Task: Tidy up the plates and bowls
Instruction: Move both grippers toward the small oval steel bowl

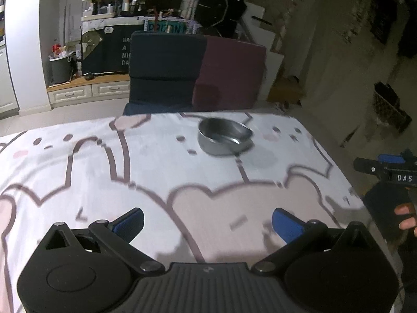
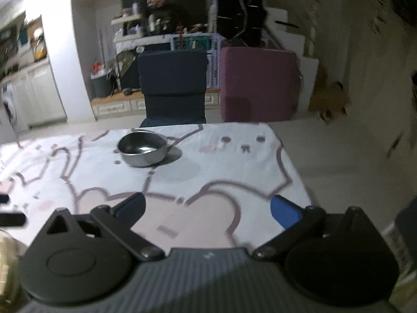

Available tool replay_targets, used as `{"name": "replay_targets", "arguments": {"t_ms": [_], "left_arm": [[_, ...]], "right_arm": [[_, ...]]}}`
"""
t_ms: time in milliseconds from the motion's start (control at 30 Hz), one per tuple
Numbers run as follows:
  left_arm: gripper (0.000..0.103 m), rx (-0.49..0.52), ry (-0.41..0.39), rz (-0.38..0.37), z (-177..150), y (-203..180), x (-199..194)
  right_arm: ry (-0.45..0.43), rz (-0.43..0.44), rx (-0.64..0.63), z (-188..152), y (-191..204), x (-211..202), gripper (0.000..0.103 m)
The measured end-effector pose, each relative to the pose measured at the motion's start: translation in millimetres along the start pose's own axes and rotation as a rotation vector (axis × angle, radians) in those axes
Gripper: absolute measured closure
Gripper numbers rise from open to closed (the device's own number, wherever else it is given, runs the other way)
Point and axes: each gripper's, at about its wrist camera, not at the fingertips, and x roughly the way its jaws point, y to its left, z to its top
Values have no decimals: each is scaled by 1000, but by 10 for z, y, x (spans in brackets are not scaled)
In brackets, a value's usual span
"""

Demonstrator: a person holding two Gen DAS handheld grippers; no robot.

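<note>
A: Noting state first. Left gripper (image 1: 207, 223): jaws spread wide, nothing between the blue pads, only cloth below. Right gripper (image 2: 207, 208): same, spread wide and empty. Both hang on the near side of the bowl, well apart from it.

B: And the bowl?

A: One metal bowl (image 1: 224, 136) stands upright on the tablecloth (image 1: 156, 161), toward the far edge of the table, just in front of the dark blue chair (image 1: 166, 70). It may be two bowls nested; the rim reads double in the left view, but blur keeps me from telling. No plates in view.

B: Risks from here?

A: Judgement only. The bowl is smooth metal with a thin rim, so a pinch from one side could slip or tip it. It sits near the far edge, so a push while reaching could slide it toward the chair. The cloth is loose fabric; a pad catching it could drag cloth and bowl together.

B: Anything else?

A: Both views are blurred, so aim is uncertain. The two grippers are close together; both going for the bowl could collide.
</note>
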Motion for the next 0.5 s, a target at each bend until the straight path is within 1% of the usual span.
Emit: {"name": "replay_targets", "arguments": {"t_ms": [67, 167, 300, 367, 400, 433, 467, 500], "left_arm": [[0, -20, -8, 5, 150, 90, 175], [0, -62, -12, 0, 335, 197, 435], [2, -132, -35, -27, 552, 329, 802], [6, -147, -35, -50, 640, 373, 1002], [11, -153, -32, -68, 675, 387, 1098], [16, -162, -25, -82, 706, 404, 1197], [18, -171, -20, -92, 725, 413, 1273], [22, -183, -16, -107, 758, 426, 1381]], "right_arm": [[1, 1, -48, 195, -65, 244, 0], [10, 13, -81, 437, -150, 650, 0], [7, 30, -94, 646, -182, 1181, 0], [22, 63, -80, 710, -165, 1430, 0], [40, 84, -70, 740, -156, 1561, 1], [55, 107, -59, 772, -146, 1695, 2], [66, 126, -49, 799, -128, 1821, 4], [77, 133, -43, 820, -95, 1912, 6]]}}
